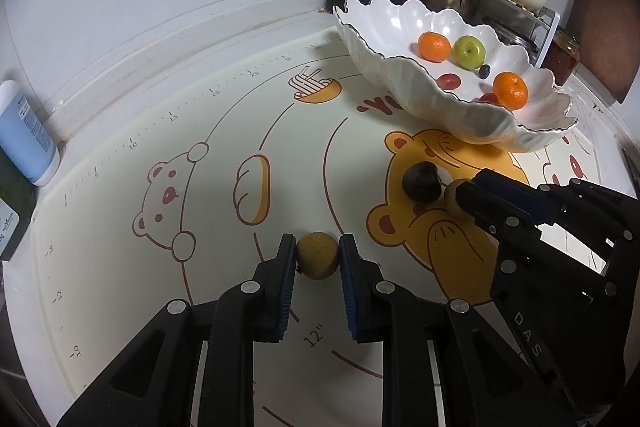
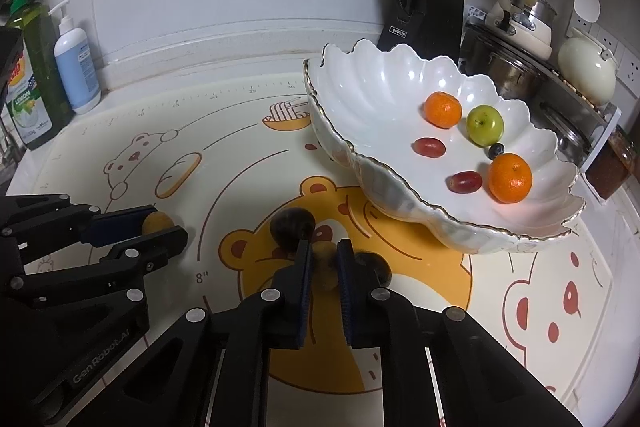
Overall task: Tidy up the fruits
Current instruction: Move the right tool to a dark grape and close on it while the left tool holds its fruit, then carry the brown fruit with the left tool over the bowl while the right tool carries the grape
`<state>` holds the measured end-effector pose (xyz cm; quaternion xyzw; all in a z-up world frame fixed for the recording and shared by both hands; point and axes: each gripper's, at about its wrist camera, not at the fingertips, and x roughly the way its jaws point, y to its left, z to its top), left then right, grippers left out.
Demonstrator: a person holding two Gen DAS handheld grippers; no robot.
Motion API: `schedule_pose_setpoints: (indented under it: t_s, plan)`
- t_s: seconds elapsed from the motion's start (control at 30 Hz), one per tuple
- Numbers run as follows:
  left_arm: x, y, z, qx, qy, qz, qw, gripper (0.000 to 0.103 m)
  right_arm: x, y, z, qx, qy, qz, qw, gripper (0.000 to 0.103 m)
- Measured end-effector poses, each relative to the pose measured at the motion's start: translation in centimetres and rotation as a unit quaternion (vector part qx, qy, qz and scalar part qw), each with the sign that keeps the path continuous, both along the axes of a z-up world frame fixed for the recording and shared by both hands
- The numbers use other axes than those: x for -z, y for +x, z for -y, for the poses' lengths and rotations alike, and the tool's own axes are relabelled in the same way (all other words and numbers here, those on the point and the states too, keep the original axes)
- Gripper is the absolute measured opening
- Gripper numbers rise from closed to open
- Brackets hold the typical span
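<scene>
My left gripper [image 1: 318, 254] is shut on a round yellow-brown fruit [image 1: 317, 255] that rests on the bear-print mat [image 1: 224, 155]; the same gripper [image 2: 162, 227] shows at the left of the right wrist view. My right gripper [image 2: 325, 263] has its pads against a smaller tan fruit [image 2: 325, 267], also down on the mat. A dark round fruit [image 2: 291, 225] lies just beyond its left finger. The white scalloped bowl [image 2: 372, 95] at the back right holds two oranges [image 2: 443, 109], a green fruit [image 2: 485, 125], two red grapes [image 2: 464, 182] and a blueberry [image 2: 496, 150].
A black knife block [image 2: 424, 11] and a rack of pots [image 2: 516, 75] stand behind the bowl. A blue pump bottle [image 2: 76, 67] and a green dish-soap bottle [image 2: 34, 79] stand at the back left. A dark round shape [image 2: 376, 267] sits by my right finger, fruit or shadow.
</scene>
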<state>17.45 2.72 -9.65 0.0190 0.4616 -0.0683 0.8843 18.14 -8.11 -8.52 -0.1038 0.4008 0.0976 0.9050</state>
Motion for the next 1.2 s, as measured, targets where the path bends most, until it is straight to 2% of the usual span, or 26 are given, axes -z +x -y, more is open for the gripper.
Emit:
schedule_pose_setpoints:
  t_s: [0.13,0.37,0.93,1.2]
  plan:
    - [-0.2,-0.1,0.1,0.002,0.000,0.002,1.0000,0.023,-0.3,-0.2,0.2,0.000,0.007,0.000,1.000,0.004]
    - [-0.5,-0.3,0.4,0.005,0.000,0.004,1.0000,0.023,-0.4,-0.4,0.7,0.003,0.012,-0.002,1.000,0.002]
    - [-1.1,-0.7,1.6,0.018,-0.001,0.010,0.9998,0.023,-0.7,-2.1,3.0,0.013,0.041,0.005,0.999,0.002]
    - [-1.0,-0.6,1.7,0.018,-0.001,0.010,0.9998,0.023,0.0,-1.7,3.8,0.014,0.042,-0.012,0.999,0.004]
